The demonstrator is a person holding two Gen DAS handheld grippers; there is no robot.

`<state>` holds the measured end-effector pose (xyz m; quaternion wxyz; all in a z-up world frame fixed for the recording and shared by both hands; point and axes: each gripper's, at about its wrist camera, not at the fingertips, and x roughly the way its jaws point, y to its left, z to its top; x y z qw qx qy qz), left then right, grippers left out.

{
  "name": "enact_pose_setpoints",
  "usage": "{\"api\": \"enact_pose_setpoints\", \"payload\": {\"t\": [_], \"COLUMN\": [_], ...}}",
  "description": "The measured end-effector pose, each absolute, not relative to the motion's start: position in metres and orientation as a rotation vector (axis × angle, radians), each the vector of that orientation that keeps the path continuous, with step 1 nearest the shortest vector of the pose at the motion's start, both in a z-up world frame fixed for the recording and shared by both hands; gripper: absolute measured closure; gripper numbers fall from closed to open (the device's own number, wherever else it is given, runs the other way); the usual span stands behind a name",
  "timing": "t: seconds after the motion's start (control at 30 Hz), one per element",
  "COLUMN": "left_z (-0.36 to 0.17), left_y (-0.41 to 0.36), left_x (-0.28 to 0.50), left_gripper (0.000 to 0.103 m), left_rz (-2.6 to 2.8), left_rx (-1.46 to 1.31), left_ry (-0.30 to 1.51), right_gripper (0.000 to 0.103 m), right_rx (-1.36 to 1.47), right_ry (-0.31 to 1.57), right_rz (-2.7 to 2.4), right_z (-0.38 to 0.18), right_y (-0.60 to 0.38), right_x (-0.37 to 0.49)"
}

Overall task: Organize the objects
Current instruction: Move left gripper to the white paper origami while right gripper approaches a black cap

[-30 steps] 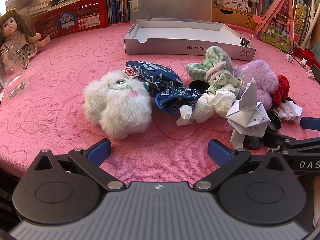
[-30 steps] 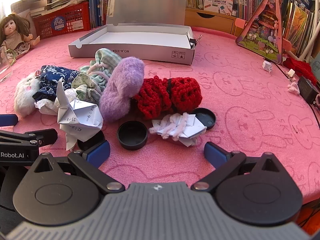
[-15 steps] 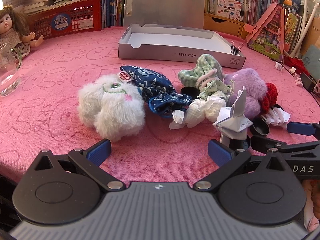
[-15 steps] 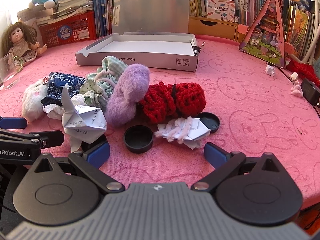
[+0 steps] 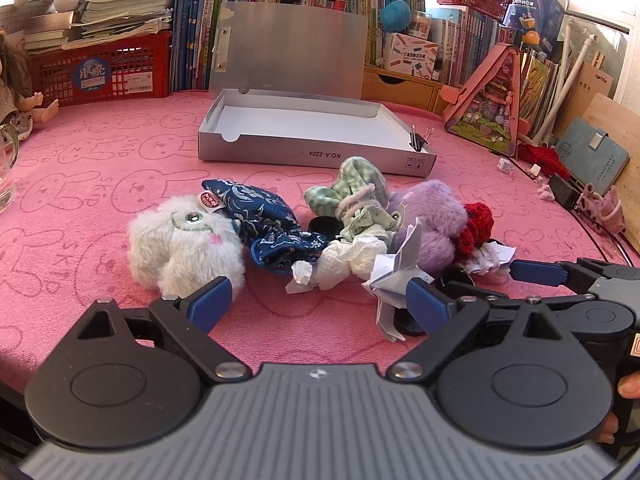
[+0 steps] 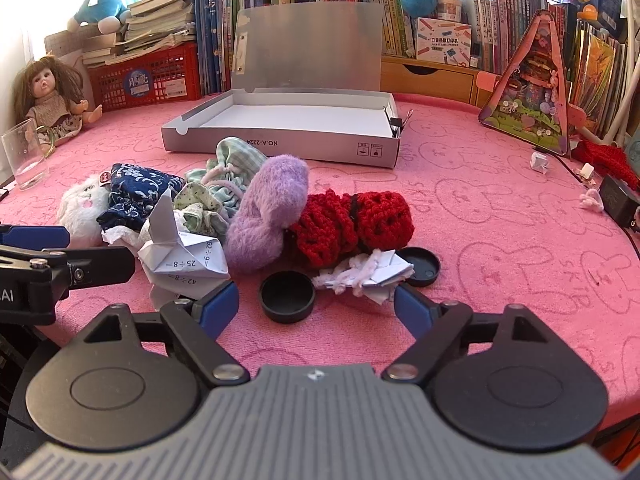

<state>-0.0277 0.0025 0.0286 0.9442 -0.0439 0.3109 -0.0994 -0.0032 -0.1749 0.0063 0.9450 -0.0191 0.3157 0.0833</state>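
A pink surface (image 6: 500, 216) carried an open grey box (image 6: 280, 136) with its lid raised, standing behind a heap of small things. In the heap, from left to right, lay a white plush toy (image 5: 184, 240), a blue patterned cloth (image 5: 264, 216), a purple plush (image 6: 268, 216) and red crochet (image 6: 356, 220). A folded paper (image 6: 180, 256) and a black cap (image 6: 287, 296) lay nearest. The left gripper (image 5: 318, 300) and the right gripper (image 6: 316, 308) hovered before the heap, fingers wide apart, holding nothing.
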Motion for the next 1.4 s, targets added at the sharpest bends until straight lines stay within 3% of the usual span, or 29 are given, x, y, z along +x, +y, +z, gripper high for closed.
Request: {"api": "enact_pose_setpoints", "payload": {"t": [0.2,0.37,0.47,0.6,0.73,0.83,1.07,1.4], "left_z": [0.031,0.031,0.031,0.033,0.028,0.022,0.021,0.031], "left_y": [-0.003,-0.006,-0.009,-0.019,-0.028,-0.033,-0.029,-0.01], "left_x": [-0.03,-0.029,-0.027,-0.026,-0.017,-0.009,-0.002,-0.015], "left_gripper": [0.022,0.042,0.044,0.044,0.044,0.053,0.06,0.06], "left_rz": [-0.249,-0.293,-0.314,-0.335,-0.345,-0.346,-0.328,-0.308], "left_rx": [-0.086,-0.107,-0.116,-0.088,-0.073,-0.077,-0.089,-0.09], "left_ry": [0.634,0.658,0.667,0.649,0.66,0.684,0.683,0.661], "right_gripper": [0.035,0.037,0.038,0.047,0.048,0.049,0.049,0.051], "right_rx": [-0.047,-0.043,-0.051,-0.054,-0.041,-0.058,-0.082,-0.088], "right_ry": [0.627,0.616,0.618,0.615,0.614,0.611,0.625,0.634], "right_rz": [0.175,0.222,0.24,0.214,0.213,0.234,0.298,0.319], "right_z": [0.01,0.012,0.01,0.012,0.015,0.015,0.009,0.005], "right_y": [-0.177,-0.179,-0.178,-0.18,-0.187,-0.186,-0.177,-0.171], "right_x": [-0.007,-0.012,-0.015,-0.015,-0.015,-0.019,-0.02,-0.017]}}
